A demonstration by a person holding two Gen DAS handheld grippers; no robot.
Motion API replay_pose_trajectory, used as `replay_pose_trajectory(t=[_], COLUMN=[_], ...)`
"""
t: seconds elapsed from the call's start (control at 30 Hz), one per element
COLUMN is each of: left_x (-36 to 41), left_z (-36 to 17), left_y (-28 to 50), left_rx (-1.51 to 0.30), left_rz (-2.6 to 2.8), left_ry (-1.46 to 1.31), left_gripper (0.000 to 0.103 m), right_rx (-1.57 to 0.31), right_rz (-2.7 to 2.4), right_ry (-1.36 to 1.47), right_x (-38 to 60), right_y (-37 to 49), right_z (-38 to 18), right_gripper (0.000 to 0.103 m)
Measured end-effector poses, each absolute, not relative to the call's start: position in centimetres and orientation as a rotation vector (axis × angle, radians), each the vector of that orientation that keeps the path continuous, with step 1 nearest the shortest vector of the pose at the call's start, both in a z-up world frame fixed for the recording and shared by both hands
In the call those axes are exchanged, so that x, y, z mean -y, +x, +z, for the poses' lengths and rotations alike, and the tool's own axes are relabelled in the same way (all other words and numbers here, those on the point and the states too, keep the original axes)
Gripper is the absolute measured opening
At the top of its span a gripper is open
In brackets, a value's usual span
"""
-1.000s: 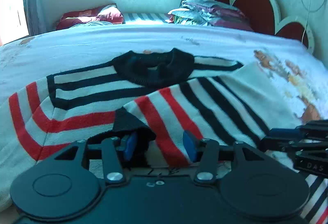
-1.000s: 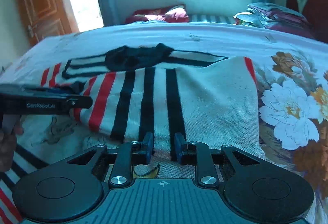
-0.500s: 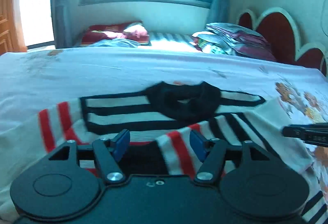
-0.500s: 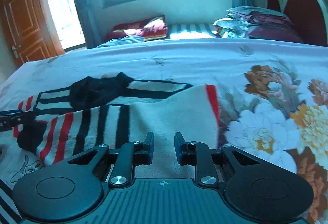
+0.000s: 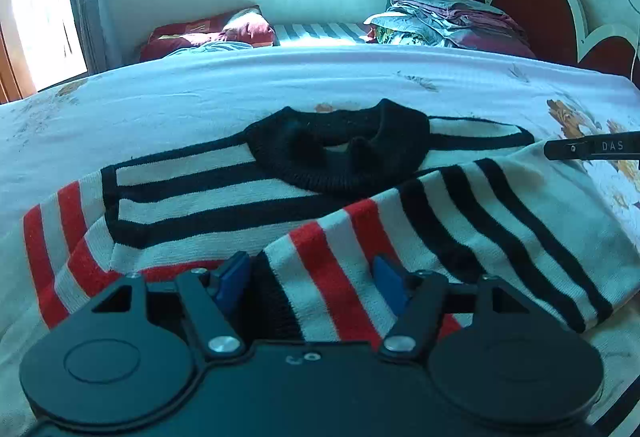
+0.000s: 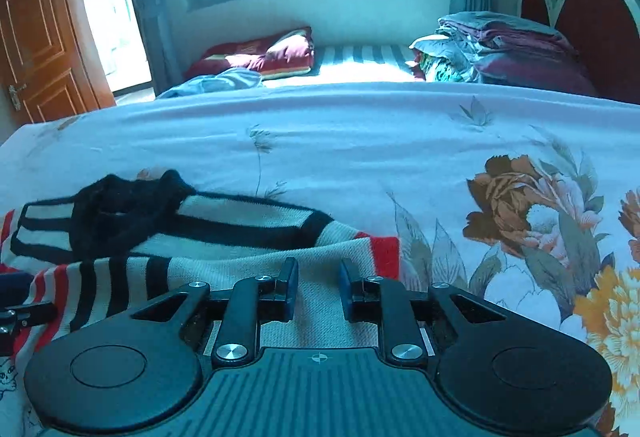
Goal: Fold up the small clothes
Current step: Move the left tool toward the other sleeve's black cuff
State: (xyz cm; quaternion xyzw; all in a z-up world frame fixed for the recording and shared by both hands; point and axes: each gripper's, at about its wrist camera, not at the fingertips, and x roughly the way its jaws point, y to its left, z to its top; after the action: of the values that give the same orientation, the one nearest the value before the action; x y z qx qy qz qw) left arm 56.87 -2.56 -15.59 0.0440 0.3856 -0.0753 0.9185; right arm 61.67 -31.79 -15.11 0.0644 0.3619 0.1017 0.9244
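Note:
A striped knit sweater (image 5: pixel 200 197) with a black collar (image 5: pixel 340 153) lies flat on the bed. One red, white and black striped sleeve (image 5: pixel 332 257) is folded across the body. Its dark cuff lies between the wide-apart jaws of my left gripper (image 5: pixel 310 277), and the blue pads stand clear of the cloth. My right gripper (image 6: pixel 319 287) hovers over the folded cream part (image 6: pixel 248 269) near its red edge (image 6: pixel 384 253). Its jaws show a narrow gap with flat cloth behind. In the left wrist view, the right gripper (image 5: pixel 550 150) appears side-on at that cream corner.
The pink bedspread carries a large floral print (image 6: pixel 540 205) to the right of the sweater. A stack of folded bedding (image 5: pixel 452 21) and a red pillow (image 5: pixel 224 29) lie at the far side. A red headboard (image 5: pixel 532 5) stands at the back right and a wooden door (image 6: pixel 40 45) on the left.
My left jaws have widened and let go of the sleeve's cuff, which stays lying between them. My right gripper has slid across the folded cream part toward its red-edged corner.

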Motion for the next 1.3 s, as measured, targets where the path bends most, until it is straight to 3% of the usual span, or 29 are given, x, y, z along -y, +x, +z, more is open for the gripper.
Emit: replay_pose_trajectory(t=[0.27, 0.37, 0.53, 0.57, 0.6, 0.77, 1.0, 1.1, 1.3], left_x=[5.0, 5.2, 7.8, 8.4, 8.6, 5.4, 1.8, 1.8, 3.5], left_z=[-16.4, -15.4, -15.2, -15.6, -15.9, -15.3, -16.3, -15.4, -15.1], left_y=[58.3, 58.1, 58.7, 59.2, 59.4, 58.4, 58.5, 57.6, 54.5], left_rx=[-0.812, -0.791, -0.788, -0.822, -0.840, -0.794, -0.832, -0.810, -0.762], left_rz=[-0.205, -0.173, -0.245, -0.251, -0.219, -0.180, -0.083, -0.088, -0.184], left_ry=[0.123, 0.111, 0.060, 0.061, 0.067, 0.025, 0.085, 0.089, 0.151], left_gripper=[0.076, 0.069, 0.070, 0.060, 0.057, 0.076, 0.079, 0.067, 0.073], right_rx=[-0.803, -0.771, -0.787, -0.833, -0.828, -0.761, -0.839, -0.823, -0.852], right_rz=[0.070, 0.119, 0.332, 0.390, 0.395, 0.386, 0.080, 0.095, 0.201], right_ry=[0.057, 0.078, 0.076, 0.064, 0.040, 0.078, 0.078, 0.051, 0.051], right_x=[33.1, 32.9, 27.0, 25.1, 23.7, 24.7, 33.5, 33.8, 30.6], right_y=[63.7, 62.6, 60.3, 60.4, 60.2, 60.0, 63.4, 62.6, 57.0], right_z=[-15.9, -14.5, -13.9, -14.7, -15.2, -14.5, -16.2, -14.6, -14.1], right_gripper=[0.019, 0.019, 0.019, 0.019, 0.014, 0.015, 0.015, 0.015, 0.015])
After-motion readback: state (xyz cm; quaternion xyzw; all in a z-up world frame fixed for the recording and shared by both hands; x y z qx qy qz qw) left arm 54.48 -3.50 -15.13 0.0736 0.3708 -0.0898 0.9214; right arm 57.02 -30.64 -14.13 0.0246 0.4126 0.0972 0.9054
